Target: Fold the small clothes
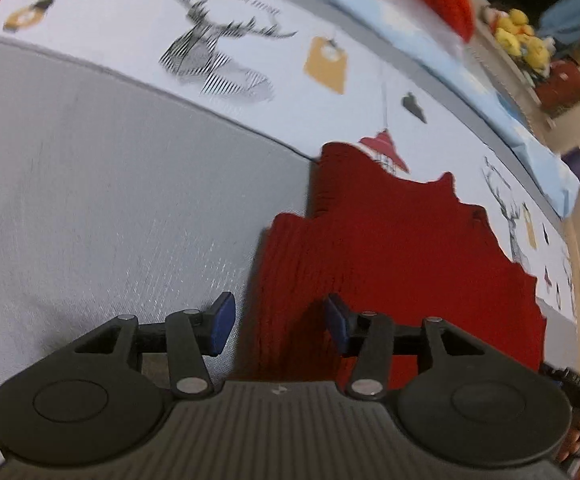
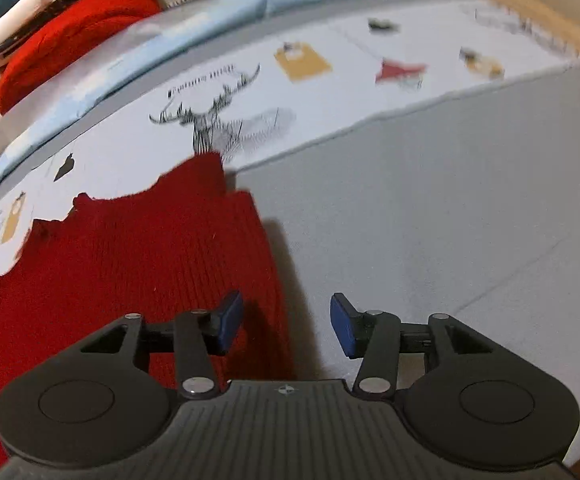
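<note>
Your left gripper body hides the red sweater's (image 1: 390,248) near hem, and in the right wrist view its left side runs off the edge. The clothes pile (image 2: 50,32) (top left) is too blurred to sort.

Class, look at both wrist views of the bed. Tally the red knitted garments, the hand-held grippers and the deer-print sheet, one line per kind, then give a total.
Red knitted garments: 2, one laid flat and one on the pile at the far edge.
Hand-held grippers: 2, left hand-held gripper and right hand-held gripper, both open.
Deer-print sheet: 1.
Total: 5.
</note>
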